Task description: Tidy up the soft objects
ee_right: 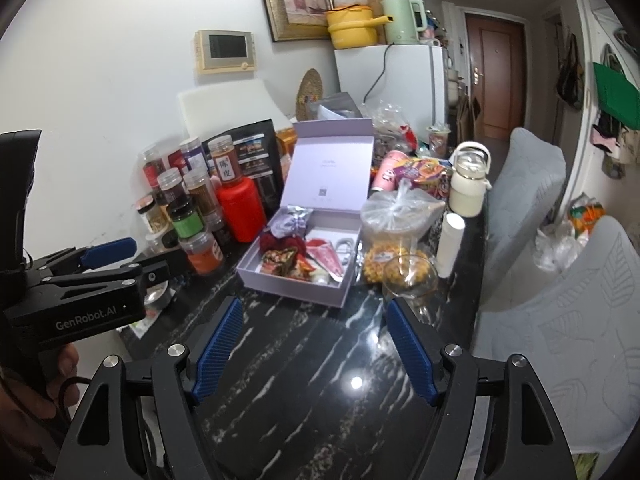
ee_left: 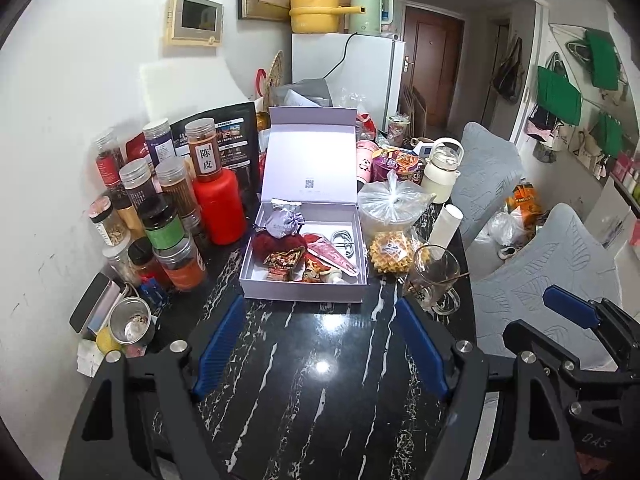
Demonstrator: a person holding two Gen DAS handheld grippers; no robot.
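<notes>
Two grippers, the left gripper [ee_left: 320, 344] and the right gripper [ee_right: 310, 350], hover over a black marble table [ee_left: 320, 380], fingers spread wide and holding nothing. Just beyond them sits an open lavender box [ee_left: 304, 292] holding a lavender pouch [ee_left: 283, 224], a dark red scrunchie [ee_left: 272, 245] and snack packets [ee_left: 284, 266]. Jars [ee_left: 168, 216] crowd the box's left; a glass mug [ee_left: 434, 276] stands at its right.
</notes>
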